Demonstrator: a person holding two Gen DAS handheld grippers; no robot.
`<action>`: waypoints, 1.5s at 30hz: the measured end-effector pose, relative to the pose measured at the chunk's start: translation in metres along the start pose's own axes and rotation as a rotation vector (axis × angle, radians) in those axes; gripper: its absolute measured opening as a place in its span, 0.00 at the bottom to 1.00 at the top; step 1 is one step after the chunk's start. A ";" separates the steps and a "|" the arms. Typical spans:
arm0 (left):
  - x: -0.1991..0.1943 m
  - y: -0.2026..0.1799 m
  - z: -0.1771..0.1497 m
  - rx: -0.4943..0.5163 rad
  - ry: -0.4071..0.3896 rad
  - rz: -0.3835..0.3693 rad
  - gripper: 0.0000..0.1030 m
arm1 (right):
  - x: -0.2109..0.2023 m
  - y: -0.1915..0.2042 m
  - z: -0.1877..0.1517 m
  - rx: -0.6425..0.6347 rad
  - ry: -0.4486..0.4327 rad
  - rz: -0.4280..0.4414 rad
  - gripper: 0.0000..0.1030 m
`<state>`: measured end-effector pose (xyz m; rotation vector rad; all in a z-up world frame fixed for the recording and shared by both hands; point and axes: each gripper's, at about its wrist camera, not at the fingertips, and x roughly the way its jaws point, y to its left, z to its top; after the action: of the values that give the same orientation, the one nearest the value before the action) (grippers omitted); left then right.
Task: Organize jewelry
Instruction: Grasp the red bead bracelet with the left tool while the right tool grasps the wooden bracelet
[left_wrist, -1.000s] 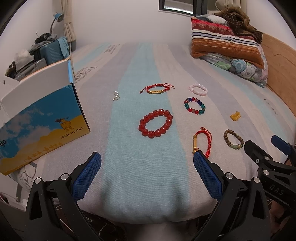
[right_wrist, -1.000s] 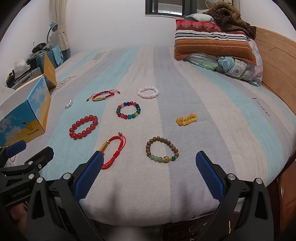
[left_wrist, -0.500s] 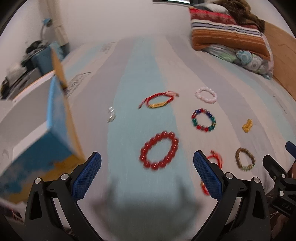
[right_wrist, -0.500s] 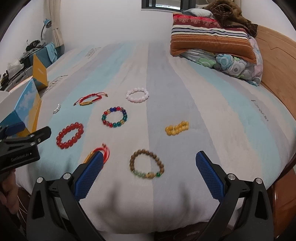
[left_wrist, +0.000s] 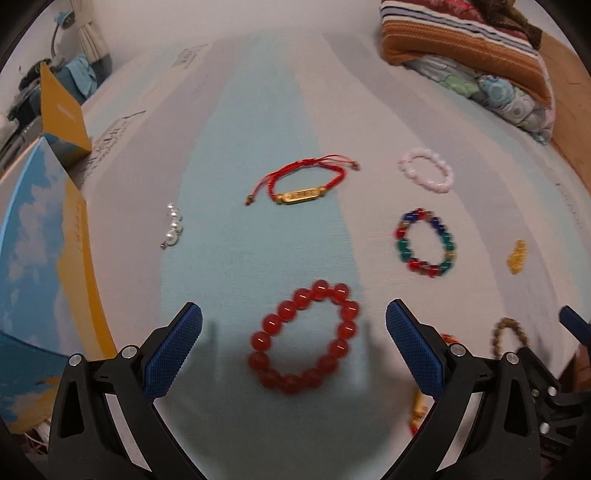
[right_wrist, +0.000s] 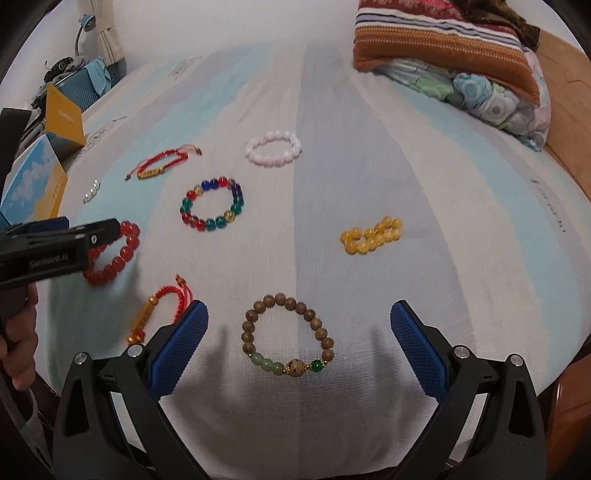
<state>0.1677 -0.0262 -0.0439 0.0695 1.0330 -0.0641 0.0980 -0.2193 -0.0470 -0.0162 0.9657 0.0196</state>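
Several bracelets lie on the striped bed sheet. My left gripper (left_wrist: 293, 345) is open, and the red bead bracelet (left_wrist: 304, 338) lies between its fingers. My right gripper (right_wrist: 299, 343) is open, and the brown wooden bead bracelet (right_wrist: 287, 339) lies between its fingers. Farther off lie a red cord bracelet with a gold bar (left_wrist: 299, 182), a multicolour bead bracelet (right_wrist: 212, 208), a pink bead bracelet (right_wrist: 274, 149), a yellow bead bracelet (right_wrist: 371, 235), a small pearl piece (left_wrist: 173, 223) and a red cord with a gold tube (right_wrist: 159, 310).
An open blue and yellow box (left_wrist: 40, 258) stands at the left of the bed. Folded blankets and a pillow (right_wrist: 454, 55) are piled at the back right. A wooden bed frame (right_wrist: 565, 99) runs along the right. Clutter and a lamp (right_wrist: 83, 22) are at the far left.
Both grippers have moved forward and down over the bed. The red bead bracelet now lies between the left fingers and the brown bracelet between the right fingers.
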 end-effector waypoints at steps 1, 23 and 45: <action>0.004 0.001 0.000 0.004 0.007 0.009 0.95 | 0.003 -0.001 -0.001 0.004 0.010 0.004 0.90; 0.030 -0.006 -0.017 0.033 0.039 -0.042 0.68 | 0.035 -0.012 -0.012 0.034 0.097 0.050 0.44; 0.015 0.008 -0.018 0.000 0.039 -0.137 0.12 | 0.017 -0.020 -0.011 0.078 0.010 0.083 0.07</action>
<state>0.1604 -0.0170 -0.0657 0.0002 1.0757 -0.1876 0.0994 -0.2396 -0.0672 0.0956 0.9758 0.0581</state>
